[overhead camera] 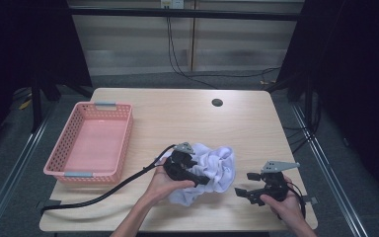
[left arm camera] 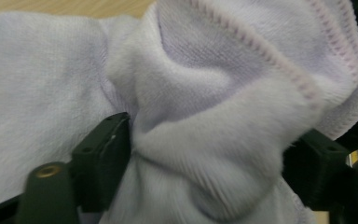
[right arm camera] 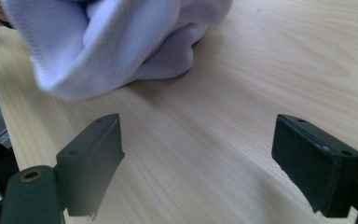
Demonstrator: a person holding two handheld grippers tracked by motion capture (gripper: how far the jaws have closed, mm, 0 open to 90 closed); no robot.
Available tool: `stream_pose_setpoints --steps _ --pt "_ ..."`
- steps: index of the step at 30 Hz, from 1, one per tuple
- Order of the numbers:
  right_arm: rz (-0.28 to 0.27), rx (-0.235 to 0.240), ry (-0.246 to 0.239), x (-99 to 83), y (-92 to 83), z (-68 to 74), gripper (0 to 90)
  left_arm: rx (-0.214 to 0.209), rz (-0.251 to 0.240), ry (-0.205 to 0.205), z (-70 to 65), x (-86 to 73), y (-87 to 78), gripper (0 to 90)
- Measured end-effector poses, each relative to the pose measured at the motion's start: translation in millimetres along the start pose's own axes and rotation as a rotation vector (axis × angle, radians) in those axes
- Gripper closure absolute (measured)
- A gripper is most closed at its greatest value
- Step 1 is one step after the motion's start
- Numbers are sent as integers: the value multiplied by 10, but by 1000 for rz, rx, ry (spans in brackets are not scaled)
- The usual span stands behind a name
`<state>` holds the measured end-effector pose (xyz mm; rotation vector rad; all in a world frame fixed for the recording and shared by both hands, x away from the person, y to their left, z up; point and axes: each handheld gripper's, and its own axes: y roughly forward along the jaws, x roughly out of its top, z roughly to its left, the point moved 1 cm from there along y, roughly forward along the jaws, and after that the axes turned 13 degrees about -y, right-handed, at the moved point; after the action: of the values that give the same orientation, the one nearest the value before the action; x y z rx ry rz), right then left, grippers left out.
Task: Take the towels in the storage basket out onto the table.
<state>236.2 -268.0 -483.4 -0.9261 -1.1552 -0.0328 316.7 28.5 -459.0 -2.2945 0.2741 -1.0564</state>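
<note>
Resting crumpled on table, white towel, left claw wide around fold

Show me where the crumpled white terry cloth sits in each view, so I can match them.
High view: the crumpled white terry cloth lies near the front middle of the light wooden table, right of the pink basket.
Left gripper view: it bulges between the black fingers.
Right gripper view: upper left, beyond the fingers.
Shared landmark: the table.
</note>
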Motion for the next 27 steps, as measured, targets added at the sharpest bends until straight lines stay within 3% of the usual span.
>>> stream_pose_setpoints --steps 3,5,7,9,11,15,16,17,18,19,20,21,22,24,27 --pt "-20 -7 7 -5 -55 -6 157 -4 -18 25 -102 28 -175 166" --pt "-26 -16 13 -12 -85 -18 158 -17 -46 18 -137 28 -312 187" --pt "-38 -41 24 -14 -137 -28 167 7 -64 25 -157 -26 -432 252" --pt "-72 -73 35 -10 -196 -44 189 51 -51 45 -177 -131 -525 374" --pt "-80 -55 41 5 -221 -37 255 81 -39 42 -182 -288 -602 392" --pt "-54 19 -10 25 -101 116 391 85 -57 18 -164 -617 -665 537" --pt "-37 46 -27 31 -45 156 432 69 -61 16 -155 -664 -657 570" --pt "-18 63 -45 43 12 192 464 40 -57 38 -149 -687 -634 683" --pt "-1 59 -61 59 62 221 503 38 -56 51 -140 -681 -595 717" --pt "10 79 -71 76 107 235 547 52 -63 39 -142 -647 -557 711" --pt "13 99 -78 89 144 248 578 33 -64 45 -158 -604 -528 686" --pt "17 106 -81 98 174 269 591 23 -58 72 -179 -547 -497 679" --pt "27 117 -87 99 203 294 594 19 -56 77 -196 -487 -456 645" --pt "37 154 -81 85 247 332 539 -35 -54 57 -187 -386 -329 553" --pt "33 182 -82 90 245 358 474 27 -12 78 -179 -360 -76 487"
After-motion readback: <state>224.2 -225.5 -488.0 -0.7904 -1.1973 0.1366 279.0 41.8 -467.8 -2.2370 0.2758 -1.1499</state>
